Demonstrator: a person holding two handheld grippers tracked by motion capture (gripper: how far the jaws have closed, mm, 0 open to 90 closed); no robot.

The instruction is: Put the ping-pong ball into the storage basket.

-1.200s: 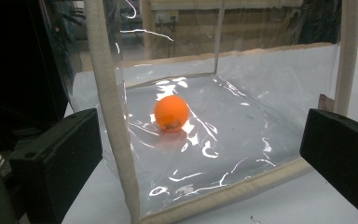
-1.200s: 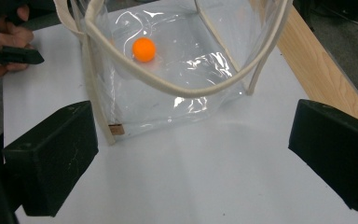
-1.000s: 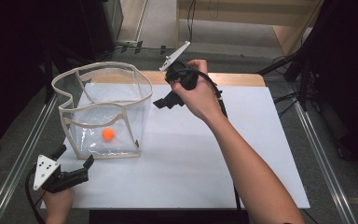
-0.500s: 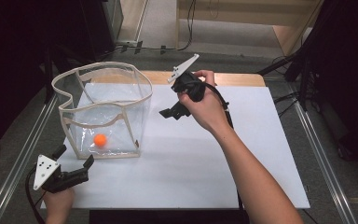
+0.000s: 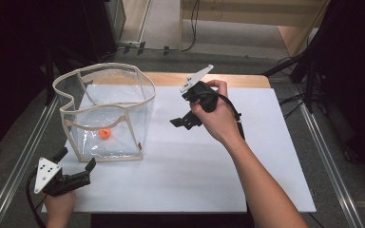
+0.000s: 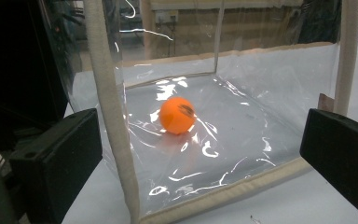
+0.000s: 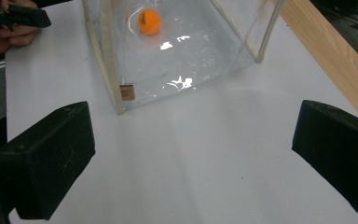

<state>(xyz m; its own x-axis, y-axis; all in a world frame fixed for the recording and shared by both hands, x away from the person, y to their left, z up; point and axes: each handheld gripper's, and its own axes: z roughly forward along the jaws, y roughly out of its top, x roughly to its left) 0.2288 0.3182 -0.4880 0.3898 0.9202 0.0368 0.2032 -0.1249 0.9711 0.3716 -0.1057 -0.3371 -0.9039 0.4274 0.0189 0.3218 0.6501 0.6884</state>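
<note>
Inside the clear bag (image 5: 105, 114), on its floor toward the near left corner, lies the orange ball (image 5: 105, 133); the bag stands upright and open-topped at the left rear of the white table (image 5: 228, 180). Left gripper (image 5: 76, 164) sits low at the table's near left corner, jaws spread wide and holding nothing, aimed straight at the bag's near wall; from its own view the ball (image 6: 177, 115) lies dead ahead between the jaws, with the transparent wall and a cloth-trimmed corner post between. Right gripper (image 5: 183, 121) is raised above the table to the right of the bag, jaws likewise spread and empty, pointing leftward toward the bag; its view shows the ball (image 7: 149, 21) ahead and far off, beyond the bag's lower edge. Judgement: the left gripper is the nearer to the ball, but neither can reach it through the wall; access is only over the open rim, which calls for a lift and a descent from above.
</note>
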